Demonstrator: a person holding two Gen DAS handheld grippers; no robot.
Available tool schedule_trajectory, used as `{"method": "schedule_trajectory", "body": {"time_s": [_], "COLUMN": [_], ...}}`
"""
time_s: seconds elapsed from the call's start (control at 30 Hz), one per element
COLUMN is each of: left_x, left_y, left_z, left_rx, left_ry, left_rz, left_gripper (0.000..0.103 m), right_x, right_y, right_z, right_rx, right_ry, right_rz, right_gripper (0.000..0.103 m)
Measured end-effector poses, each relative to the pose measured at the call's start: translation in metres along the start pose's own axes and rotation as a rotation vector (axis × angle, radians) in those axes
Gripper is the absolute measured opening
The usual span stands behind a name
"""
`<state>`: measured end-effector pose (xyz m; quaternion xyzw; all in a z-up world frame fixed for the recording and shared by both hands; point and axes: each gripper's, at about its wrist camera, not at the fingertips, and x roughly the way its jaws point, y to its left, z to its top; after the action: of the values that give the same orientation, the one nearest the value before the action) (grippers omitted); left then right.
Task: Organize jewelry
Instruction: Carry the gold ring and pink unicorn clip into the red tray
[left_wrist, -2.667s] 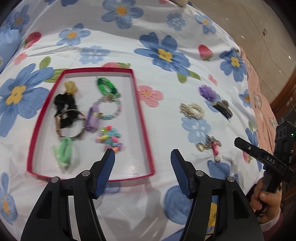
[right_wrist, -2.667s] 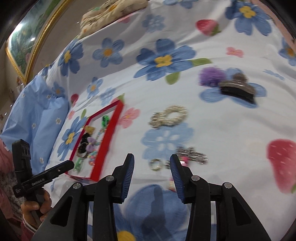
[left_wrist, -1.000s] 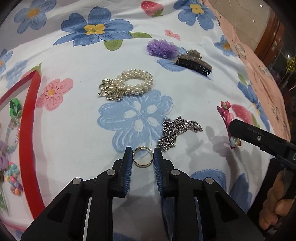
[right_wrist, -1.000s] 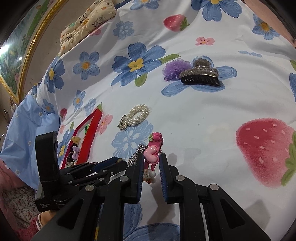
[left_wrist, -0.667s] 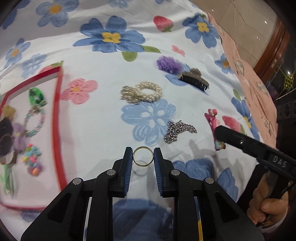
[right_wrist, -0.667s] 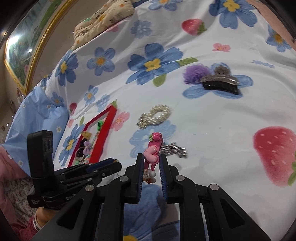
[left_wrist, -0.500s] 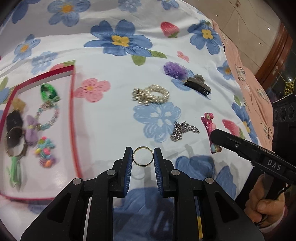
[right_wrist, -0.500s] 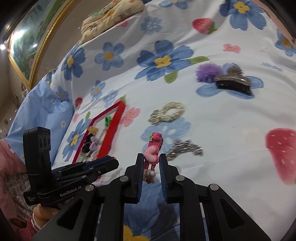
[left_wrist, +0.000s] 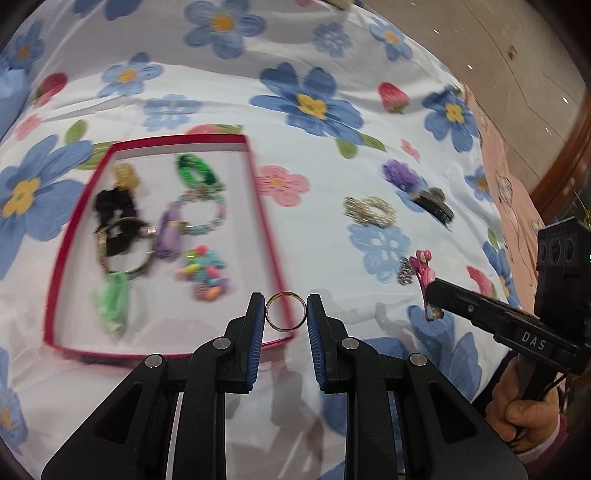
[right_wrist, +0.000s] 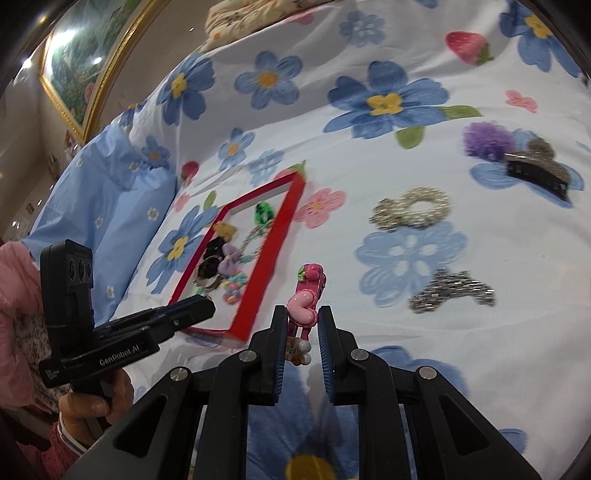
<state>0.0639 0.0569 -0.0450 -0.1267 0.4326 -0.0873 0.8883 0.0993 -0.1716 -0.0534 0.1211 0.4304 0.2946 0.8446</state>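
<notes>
Pinching a thin gold ring (left_wrist: 286, 312) upright between its blue-padded fingertips, the left gripper (left_wrist: 286, 314) hung over the near right corner of a red-rimmed tray (left_wrist: 263, 206) in the left wrist view, its jaws closed to the ring's width. The tray lay on a flowered bedsheet (left_wrist: 317, 177) and held a black scrunchie (left_wrist: 112, 206), a green hair tie (left_wrist: 195, 173), a beaded bracelet (left_wrist: 207, 214) and a multicoloured charm cluster (left_wrist: 205, 273), all blurred. To the right of the tray lay a pearl bracelet (left_wrist: 371, 211), a purple pom-pom (left_wrist: 399, 173) touching a dark claw clip (left_wrist: 434, 206), and part of a silver chain (left_wrist: 405, 271). At the right edge the right gripper carried a pink hair clip (left_wrist: 424, 273). From the right wrist view, the right gripper (right_wrist: 303, 328) was clamped narrowly on the pink hair clip (right_wrist: 304, 302), which stood upright above the sheet, with the tray (right_wrist: 273, 258) to its left, the silver chain (right_wrist: 450, 291) to its right, the pearl bracelet (right_wrist: 413, 206) farther off, and the left gripper (right_wrist: 199, 308) reaching over the tray's near end.
</notes>
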Motion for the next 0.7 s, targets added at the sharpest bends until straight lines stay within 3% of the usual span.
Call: {"method": "schedule_trajectory", "body": {"time_s": [0.4,0.7], "left_x": [-0.025,-0.018], "left_y": [0.064,0.094], "left_z": [-0.008,-0.002], "left_rx": [-0.114,-0.156], "left_ry": [-0.048,-0.052], "left_rz": [0.077,0.113], "left_gripper": [0.021,0.021], "right_x": [0.035,0.066], "right_y": [0.043,0.075], "right_z": [0.008,0.016], "right_rx": [-0.079,-0.142], "right_ry": [0.058,0.099], "right_rz": [0.065,0.092], "right_gripper": [0.017,0.017]}}
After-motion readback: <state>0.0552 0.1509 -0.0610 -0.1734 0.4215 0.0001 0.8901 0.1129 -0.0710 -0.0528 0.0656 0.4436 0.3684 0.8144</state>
